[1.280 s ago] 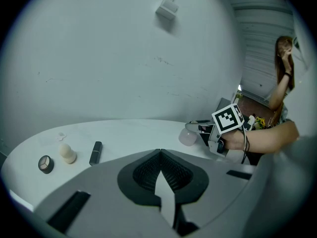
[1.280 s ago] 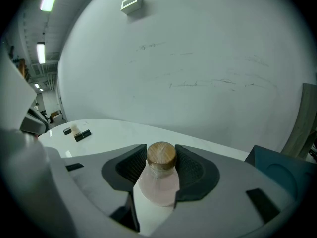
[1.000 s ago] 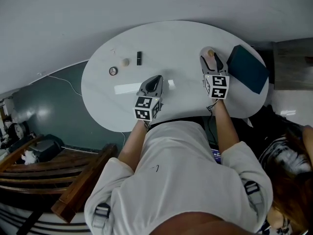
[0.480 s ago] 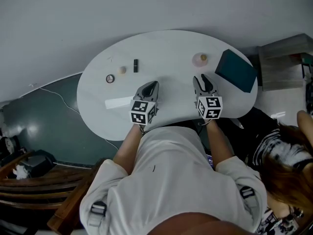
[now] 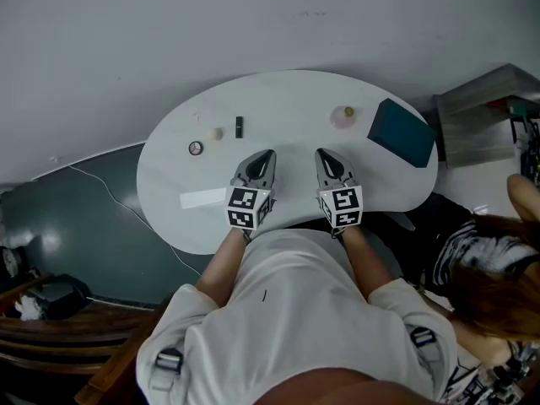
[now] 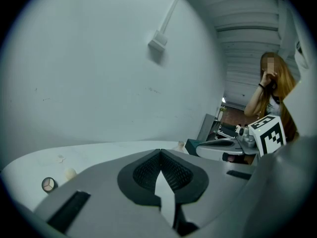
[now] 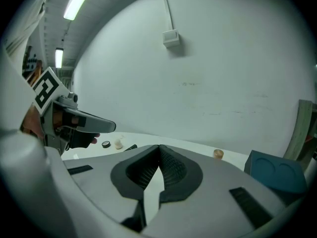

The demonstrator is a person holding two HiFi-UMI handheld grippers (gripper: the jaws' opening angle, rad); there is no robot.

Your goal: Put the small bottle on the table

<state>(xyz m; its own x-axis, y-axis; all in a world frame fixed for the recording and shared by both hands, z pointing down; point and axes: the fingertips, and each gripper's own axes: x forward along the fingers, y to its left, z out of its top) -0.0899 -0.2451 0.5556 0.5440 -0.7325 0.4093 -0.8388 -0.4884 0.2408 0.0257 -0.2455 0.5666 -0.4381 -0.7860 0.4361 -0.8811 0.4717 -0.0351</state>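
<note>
The small bottle (image 5: 344, 116), pinkish with a tan cap, stands upright on the white oval table (image 5: 287, 99) at its far right; in the right gripper view only its cap (image 7: 218, 154) shows. My right gripper (image 5: 321, 153) is near the table's front edge, well back from the bottle, shut with nothing in its jaws (image 7: 159, 147). My left gripper (image 5: 268, 153) is beside it on the left, also shut and empty (image 6: 159, 151). The two grippers sit side by side, tips pointing away from me.
A dark teal box (image 5: 402, 132) lies at the table's right end, next to the bottle. At the far left are a small round dial (image 5: 195, 148), a beige lump (image 5: 218, 132) and a black stick (image 5: 239, 126). A white strip (image 5: 202, 198) lies front left. Another person (image 5: 489, 268) is at right.
My right gripper has let go of the bottle, drawn back toward me and to the left, and shut. The bottle stays standing at the far right. The left gripper barely moved.
</note>
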